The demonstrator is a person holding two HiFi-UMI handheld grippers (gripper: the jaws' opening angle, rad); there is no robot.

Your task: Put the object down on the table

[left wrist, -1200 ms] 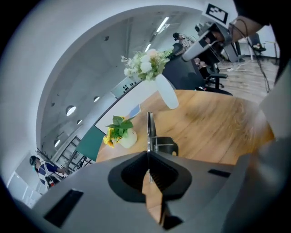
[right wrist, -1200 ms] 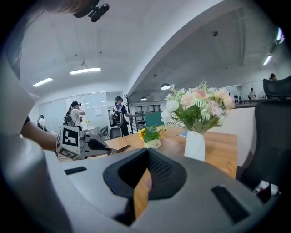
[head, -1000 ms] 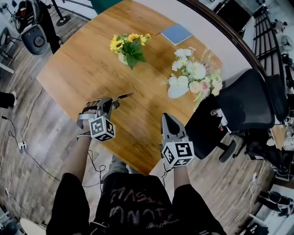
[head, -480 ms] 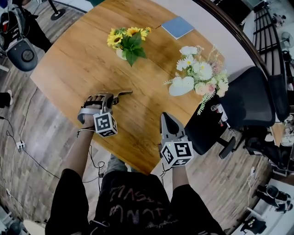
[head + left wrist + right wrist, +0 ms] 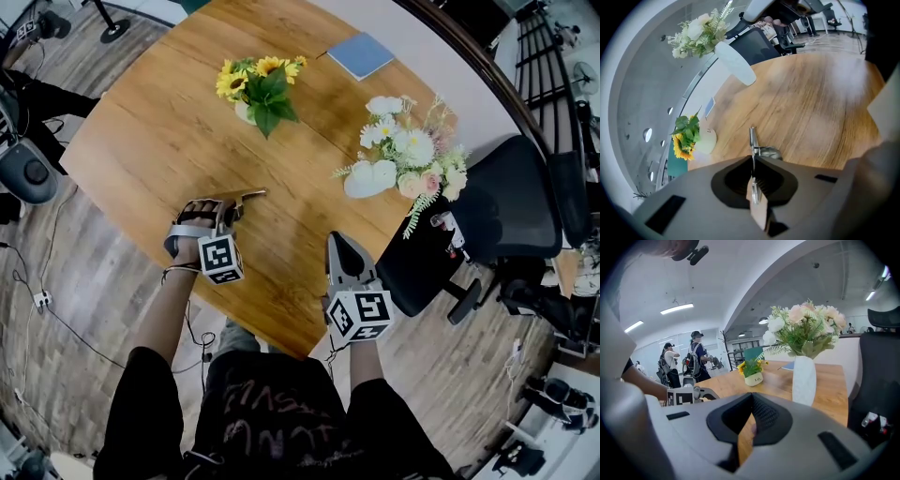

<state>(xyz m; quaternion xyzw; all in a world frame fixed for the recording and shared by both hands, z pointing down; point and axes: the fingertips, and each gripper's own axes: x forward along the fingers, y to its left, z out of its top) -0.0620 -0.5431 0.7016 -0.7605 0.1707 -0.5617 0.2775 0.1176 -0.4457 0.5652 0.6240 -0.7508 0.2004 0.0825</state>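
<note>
The left gripper (image 5: 229, 203) is over the near left part of the wooden table (image 5: 159, 141). Its jaws are almost closed and pinch a thin metal utensil (image 5: 249, 195). The utensil sticks out of the jaw tips to the right, above the wood. In the left gripper view it is seen edge-on (image 5: 752, 140), and I cannot tell if it touches the table.

The right gripper (image 5: 340, 241) is at the near right edge of the table, with its jaws pressed together and nothing between them.

Farther on the table stand a small pot of sunflowers (image 5: 258, 89) on the left and a white vase of pale flowers (image 5: 398, 155) on the right. A blue notebook (image 5: 361, 54) lies at the far edge. A black office chair (image 5: 506, 216) is just beside the table on the right.
</note>
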